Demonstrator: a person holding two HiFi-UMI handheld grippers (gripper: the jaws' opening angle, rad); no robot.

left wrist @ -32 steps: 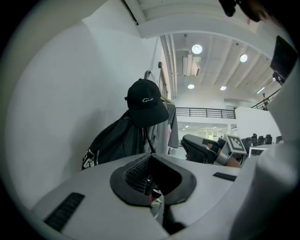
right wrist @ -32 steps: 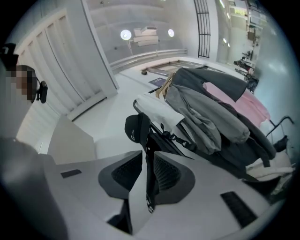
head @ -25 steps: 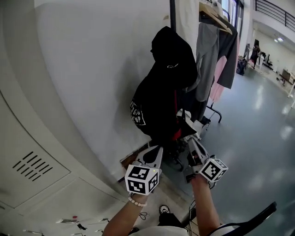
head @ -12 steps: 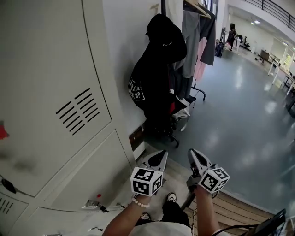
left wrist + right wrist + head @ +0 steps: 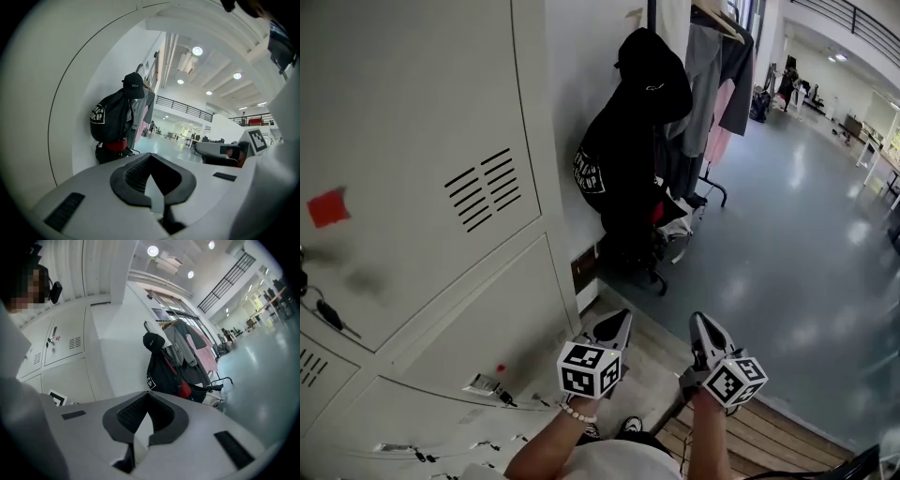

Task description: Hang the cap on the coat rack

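A black cap (image 5: 653, 67) sits on top of the coat rack (image 5: 651, 13), above a black bag (image 5: 614, 178) with a white logo that hangs there. It also shows as the cap (image 5: 134, 85) in the left gripper view and the cap (image 5: 153, 341) in the right gripper view. My left gripper (image 5: 617, 325) and right gripper (image 5: 703, 328) are held low and side by side, well short of the rack. Both are shut with nothing in them, as the left gripper (image 5: 152, 182) and the right gripper (image 5: 142, 422) show in their own views.
Grey metal lockers (image 5: 441, 187) fill the left side. Behind the rack a clothes rail carries grey and pink garments (image 5: 719, 84). Red and white things lie at the rack's foot (image 5: 670, 225). A wooden step (image 5: 769, 436) lies below my right gripper. Grey floor (image 5: 797, 234) stretches to the right.
The view has drawn back from the rack and the lockers have come in at the left. Both grippers stay shut and sit lower and farther from the hanging cap.
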